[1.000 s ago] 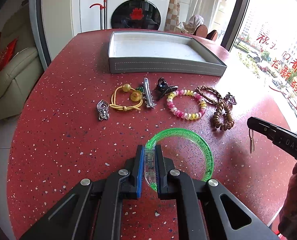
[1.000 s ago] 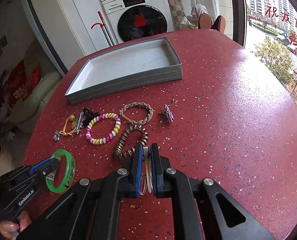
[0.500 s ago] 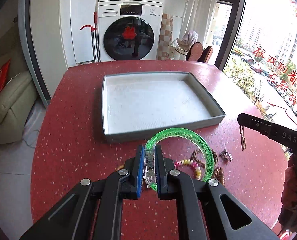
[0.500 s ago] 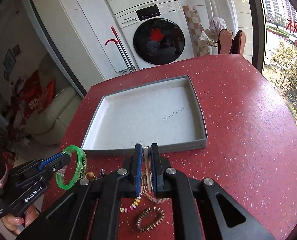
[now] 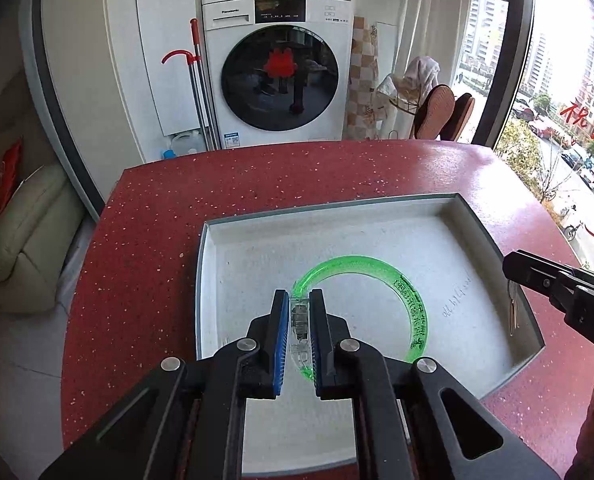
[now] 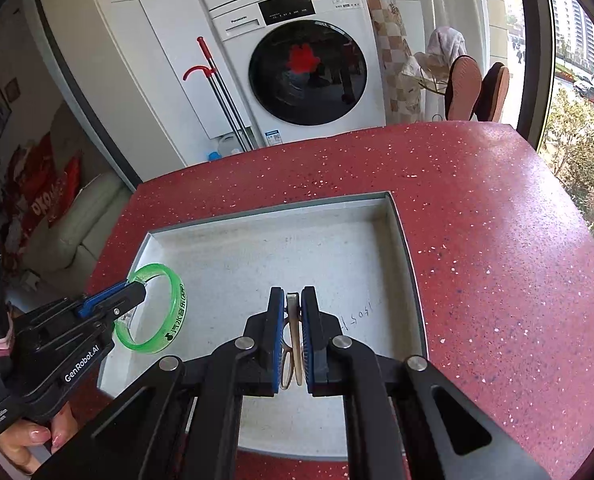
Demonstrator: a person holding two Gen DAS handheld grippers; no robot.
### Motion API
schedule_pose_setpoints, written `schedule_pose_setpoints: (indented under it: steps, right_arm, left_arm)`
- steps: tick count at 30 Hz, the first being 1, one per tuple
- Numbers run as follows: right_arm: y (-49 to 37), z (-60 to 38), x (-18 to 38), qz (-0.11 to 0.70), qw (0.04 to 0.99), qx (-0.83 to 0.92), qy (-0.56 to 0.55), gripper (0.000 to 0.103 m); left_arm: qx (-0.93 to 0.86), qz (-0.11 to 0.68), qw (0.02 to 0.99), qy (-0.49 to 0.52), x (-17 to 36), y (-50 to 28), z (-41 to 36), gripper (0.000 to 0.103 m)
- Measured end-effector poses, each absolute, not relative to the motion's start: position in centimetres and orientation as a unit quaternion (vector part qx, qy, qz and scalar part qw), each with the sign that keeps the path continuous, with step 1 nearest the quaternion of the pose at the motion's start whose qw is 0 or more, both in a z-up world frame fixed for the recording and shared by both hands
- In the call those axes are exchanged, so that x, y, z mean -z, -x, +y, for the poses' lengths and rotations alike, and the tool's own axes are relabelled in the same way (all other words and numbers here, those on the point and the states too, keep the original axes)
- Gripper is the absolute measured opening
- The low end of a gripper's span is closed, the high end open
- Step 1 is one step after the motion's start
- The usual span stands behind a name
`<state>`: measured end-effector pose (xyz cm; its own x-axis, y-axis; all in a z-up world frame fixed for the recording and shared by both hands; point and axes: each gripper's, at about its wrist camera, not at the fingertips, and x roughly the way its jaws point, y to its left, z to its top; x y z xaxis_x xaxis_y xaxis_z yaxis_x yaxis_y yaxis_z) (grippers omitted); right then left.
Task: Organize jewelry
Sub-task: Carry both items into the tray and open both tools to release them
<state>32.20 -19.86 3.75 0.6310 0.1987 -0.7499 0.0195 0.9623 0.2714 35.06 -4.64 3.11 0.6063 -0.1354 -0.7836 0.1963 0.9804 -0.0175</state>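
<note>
Over grey tray (image 5: 493, 248) on red speckled tabletop (image 5: 145, 248): both grippers held above tray floor, each w/ one item.

Left gripper (image 5: 299, 312) – fingers narrow, clamped on clear clasp section of green bangle (image 5: 411, 300). Bangle translucent green w/ printed lettering on outer band, ring projecting fwd & to right of fingers, above tray's white lining. From right wrist view same left gripper (image 6: 131, 298) seen at tray's left edge, bangle (image 6: 175, 308) tilted up, raised off lining. Person's hand (image 6: 29, 436) on left gripper handle at lower left, pink nails visible.

Right gripper (image 6: 295, 312) – fingers narrow, pinching thin pale ring-like piece (image 6: 295, 340), beige/brownish loops hanging down btw blue pads. Can't tell exact type of jewelry; looks like thin hoops or bands. From left wrist view right gripper (image 5: 515, 270) enters from right edge, over tray's right wall, small piece (image 5: 512, 308) dangling under its tip.

Tray: rectangular, grey walls, white lining w/ faint handwritten marks near right side. Sits mid-tabletop, near edge hidden under gripper bodies.

Background: white front-load washer (image 5: 281, 76) behind tabletop, red-handled mop poles (image 5: 197, 80) to its left, cream sofa (image 5: 21, 240) w/ red cushion far left, window (image 5: 569, 92) w/ street & buildings on right.
</note>
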Motion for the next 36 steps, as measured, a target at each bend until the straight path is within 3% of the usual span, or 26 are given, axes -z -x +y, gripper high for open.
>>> schedule_pose_setpoints:
  steps: [17,18,20,22,27,28,29,30,36]
  right_arm:
    - [-34.3,-18.8,2.0,0.466,0.878,-0.033,-0.109,0.011]
    - [-34.3,-18.7,1.9,0.467,0.877,-0.034,-0.107,0.013]
    - [-34.1,-18.5,1.7,0.468,0.875,-0.041,-0.112,0.035]
    - [-33.8,-18.5,1.3,0.463,0.878,-0.04,-0.113,0.044]
    - [-32.7,-18.8,0.0,0.45,0.882,-0.046,-0.133,0.045]
    - [-32.4,-18.8,-0.3,0.446,0.884,-0.045,-0.135,0.046]
    - [-32.2,-18.9,-0.6,0.443,0.885,-0.044,-0.137,0.047]
    - [-31.8,-18.9,-0.9,0.44,0.886,-0.044,-0.14,0.047]
    - [-30.0,-19.2,-2.5,0.427,0.89,-0.042,-0.155,0.059]
  left_arm:
    - [0.05,0.462,0.881,-0.083,2.9,-38.4,-6.0,0.029]
    - [0.046,0.463,0.881,-0.088,2.9,-38.3,-6.0,0.029]
    - [0.041,0.463,0.88,-0.095,2.8,-38.2,-6.0,0.029]
    - [0.04,0.459,0.883,-0.087,2.5,-38.0,-5.8,0.029]
    - [0.043,0.445,0.893,-0.058,1.2,-37.4,-5.0,0.03]
    - [0.044,0.441,0.895,-0.056,0.9,-37.3,-4.8,0.038]
    - [0.043,0.437,0.897,-0.053,0.6,-37.1,-4.7,0.076]
    - [0.039,0.428,0.902,-0.047,0.2,-36.8,-4.5,0.103]
    - [0.049,0.393,0.917,-0.038,-2.3,-35.0,-4.0,0.103]
